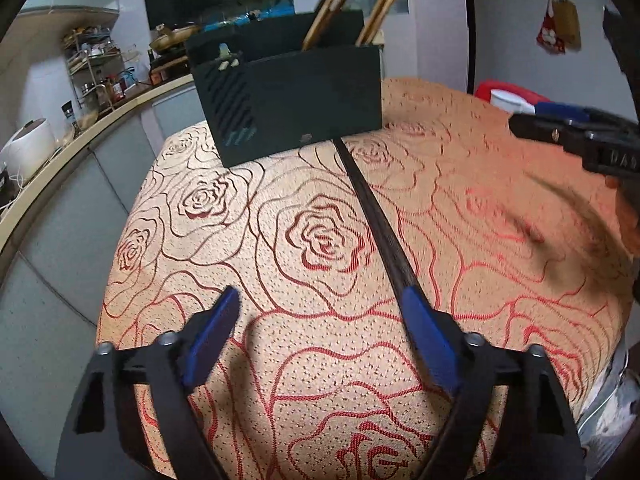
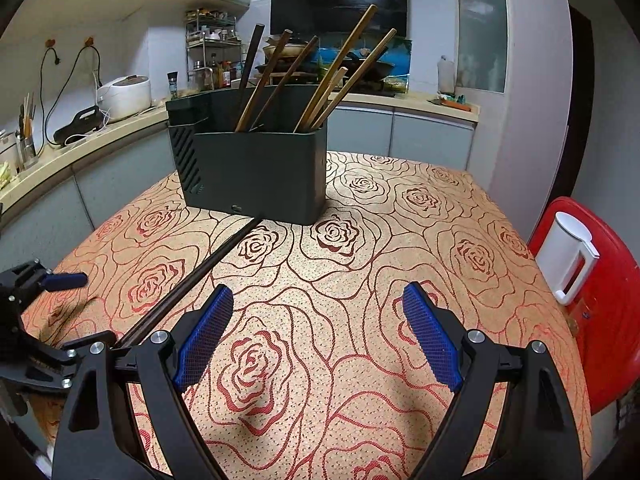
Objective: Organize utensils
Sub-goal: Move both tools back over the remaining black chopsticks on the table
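Note:
A dark utensil holder (image 1: pixel 288 100) (image 2: pixel 256 172) stands at the far side of the rose-patterned tablecloth (image 2: pixel 360 240), with several wooden chopsticks (image 2: pixel 336 76) leaning in it. One dark chopstick (image 1: pixel 372 216) (image 2: pixel 200 272) lies flat on the cloth, running from the holder's base toward me. My left gripper (image 1: pixel 320 296) (image 2: pixel 90 308) is low over the chopstick's near end with its jaws apart. The stick runs along the inner side of the right-hand finger (image 1: pixel 428 336), and the other pad is well clear of it. My right gripper (image 2: pixel 318 292) hovers open and empty above the cloth.
A red stool (image 2: pixel 608 300) carrying a white container (image 2: pixel 568 256) stands off the table's right edge. Behind the table runs a kitchen counter (image 2: pixel 400 100) with a rice cooker (image 2: pixel 124 96), a spice rack and a stove. In the left wrist view, my right gripper's finger (image 1: pixel 552 130) is at the right.

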`<state>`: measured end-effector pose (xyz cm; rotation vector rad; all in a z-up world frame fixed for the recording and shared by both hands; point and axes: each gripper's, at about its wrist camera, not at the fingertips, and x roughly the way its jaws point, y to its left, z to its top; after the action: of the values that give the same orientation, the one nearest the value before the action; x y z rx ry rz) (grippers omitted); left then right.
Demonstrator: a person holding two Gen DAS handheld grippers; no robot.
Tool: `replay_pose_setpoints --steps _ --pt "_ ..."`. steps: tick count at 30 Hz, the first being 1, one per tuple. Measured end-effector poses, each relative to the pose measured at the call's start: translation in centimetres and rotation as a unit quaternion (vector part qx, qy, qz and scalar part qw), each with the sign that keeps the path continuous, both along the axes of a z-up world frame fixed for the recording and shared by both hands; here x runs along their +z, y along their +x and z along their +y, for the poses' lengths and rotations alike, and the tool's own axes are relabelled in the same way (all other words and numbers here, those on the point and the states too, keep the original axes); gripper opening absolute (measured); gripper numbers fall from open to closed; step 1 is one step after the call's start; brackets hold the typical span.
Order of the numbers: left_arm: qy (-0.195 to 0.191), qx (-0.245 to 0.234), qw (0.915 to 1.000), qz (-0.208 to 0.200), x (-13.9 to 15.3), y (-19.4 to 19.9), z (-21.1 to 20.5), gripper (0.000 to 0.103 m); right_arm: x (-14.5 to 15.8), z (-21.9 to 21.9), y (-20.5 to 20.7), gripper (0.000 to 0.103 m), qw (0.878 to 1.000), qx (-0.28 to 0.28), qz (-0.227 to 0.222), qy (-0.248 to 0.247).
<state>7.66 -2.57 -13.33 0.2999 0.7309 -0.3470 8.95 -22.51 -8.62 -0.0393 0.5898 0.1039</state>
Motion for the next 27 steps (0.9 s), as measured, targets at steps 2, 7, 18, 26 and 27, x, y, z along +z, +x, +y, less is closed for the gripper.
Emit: replay_pose_setpoints --steps 2,7,18,26,27 --pt "0.005 -0.001 1.0000 0.004 -0.2 0.0 -0.1 0.069 -0.1 0.1 0.0 0.084 1.000 0.002 0.000 -0.001" --pt "0.003 -0.014 0.9998 0.017 -0.4 -0.3 -0.6 0.062 -0.1 0.2 0.1 0.084 1.000 0.004 0.005 -0.001" --pt "-0.036 -0.016 0.9987 0.033 0.1 -0.2 -0.5 0.062 -0.1 0.1 0.1 0.084 1.000 0.004 0.007 -0.001" --pt "-0.037 -0.023 0.9982 0.042 0.0 -0.5 -1.3 0.062 0.0 0.2 0.1 0.084 1.000 0.006 0.007 -0.003" --pt "-0.033 -0.025 0.9984 0.038 0.0 -0.6 -1.4 0.062 0.0 0.3 0.1 0.084 1.000 0.005 0.007 -0.003"
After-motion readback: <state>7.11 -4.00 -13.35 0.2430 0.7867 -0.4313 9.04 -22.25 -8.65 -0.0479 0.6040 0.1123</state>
